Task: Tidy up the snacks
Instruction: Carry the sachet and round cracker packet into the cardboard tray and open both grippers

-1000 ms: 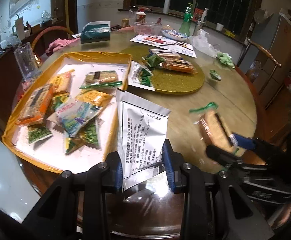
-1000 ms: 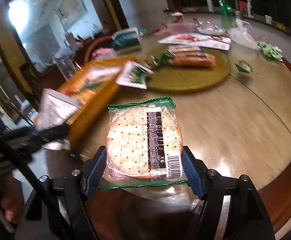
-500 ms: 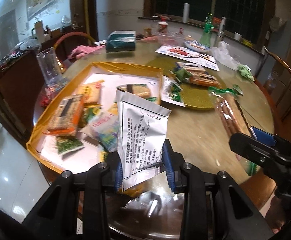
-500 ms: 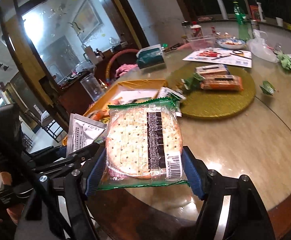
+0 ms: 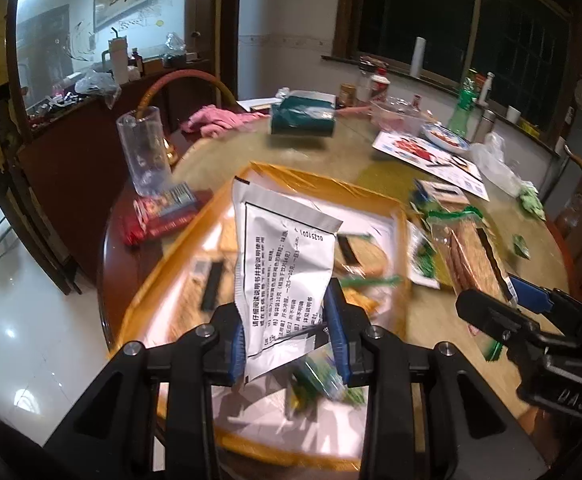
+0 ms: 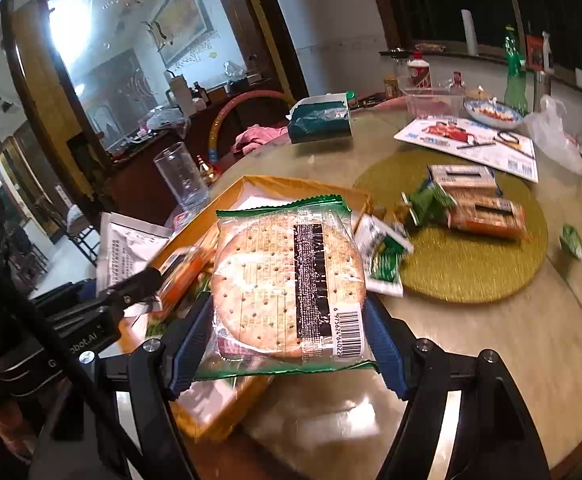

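Note:
My left gripper (image 5: 287, 332) is shut on a white sachet with black print (image 5: 287, 256), held upright above the orange tray (image 5: 315, 182). The tray holds several snack packets, blurred. My right gripper (image 6: 287, 340) is shut on a clear, green-edged packet of round crackers (image 6: 287, 280), held over the tray's right edge (image 6: 307, 184). The right gripper (image 5: 531, 312) with its cracker packet (image 5: 475, 260) also shows in the left wrist view. The left gripper (image 6: 143, 280) and the sachet (image 6: 125, 248) show in the right wrist view.
A gold round mat (image 6: 471, 256) carries two cracker packs (image 6: 487, 216). A green-white packet (image 6: 387, 256) lies between tray and mat. A clear glass (image 5: 145, 152), a red packet (image 5: 159, 220), a teal box (image 5: 303, 118), magazines (image 6: 471, 140) and bottles stand on the round table.
Both grippers have risen and swung left, over the tray. Each keeps its packet. The cracker packet now hangs above the tray's right edge.

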The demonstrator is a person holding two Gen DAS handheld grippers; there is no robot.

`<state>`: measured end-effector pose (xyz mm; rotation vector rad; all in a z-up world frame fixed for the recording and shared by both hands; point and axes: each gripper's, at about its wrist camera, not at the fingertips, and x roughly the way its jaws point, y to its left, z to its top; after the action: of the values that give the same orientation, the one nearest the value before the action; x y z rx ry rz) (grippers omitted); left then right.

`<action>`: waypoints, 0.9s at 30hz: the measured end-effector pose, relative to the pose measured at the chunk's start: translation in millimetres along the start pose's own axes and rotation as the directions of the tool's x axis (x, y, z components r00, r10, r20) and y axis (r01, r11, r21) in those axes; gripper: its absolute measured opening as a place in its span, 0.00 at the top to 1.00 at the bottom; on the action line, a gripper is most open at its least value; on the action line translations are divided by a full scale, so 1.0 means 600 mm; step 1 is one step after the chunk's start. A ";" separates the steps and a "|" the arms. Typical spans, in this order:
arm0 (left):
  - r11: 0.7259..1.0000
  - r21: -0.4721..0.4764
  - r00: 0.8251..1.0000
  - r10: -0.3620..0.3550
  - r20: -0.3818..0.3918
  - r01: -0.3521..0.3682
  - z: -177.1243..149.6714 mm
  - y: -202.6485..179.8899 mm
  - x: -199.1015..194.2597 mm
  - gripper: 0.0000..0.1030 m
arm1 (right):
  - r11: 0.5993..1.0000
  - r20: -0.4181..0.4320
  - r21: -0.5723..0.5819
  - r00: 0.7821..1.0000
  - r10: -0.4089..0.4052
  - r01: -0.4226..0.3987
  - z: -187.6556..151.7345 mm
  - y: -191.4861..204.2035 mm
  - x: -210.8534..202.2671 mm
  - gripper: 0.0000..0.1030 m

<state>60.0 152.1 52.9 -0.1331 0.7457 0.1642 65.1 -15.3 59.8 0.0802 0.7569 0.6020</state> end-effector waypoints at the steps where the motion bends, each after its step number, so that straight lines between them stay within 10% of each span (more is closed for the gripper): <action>1: 1.000 -0.005 1.000 0.007 -0.006 -0.007 0.007 0.006 0.009 0.65 | 1.000 -0.004 -0.007 1.000 -0.013 0.013 0.007 0.007 0.011 0.29; 27: 0.997 -0.025 0.981 -0.077 -0.178 0.074 0.048 0.038 0.170 0.64 | 0.998 -0.097 -0.009 0.993 -0.066 0.065 0.065 -0.009 0.204 0.29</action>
<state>148.3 189.8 2.7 -0.1947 0.9175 0.0875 163.5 52.1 10.9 0.0206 0.8494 0.5486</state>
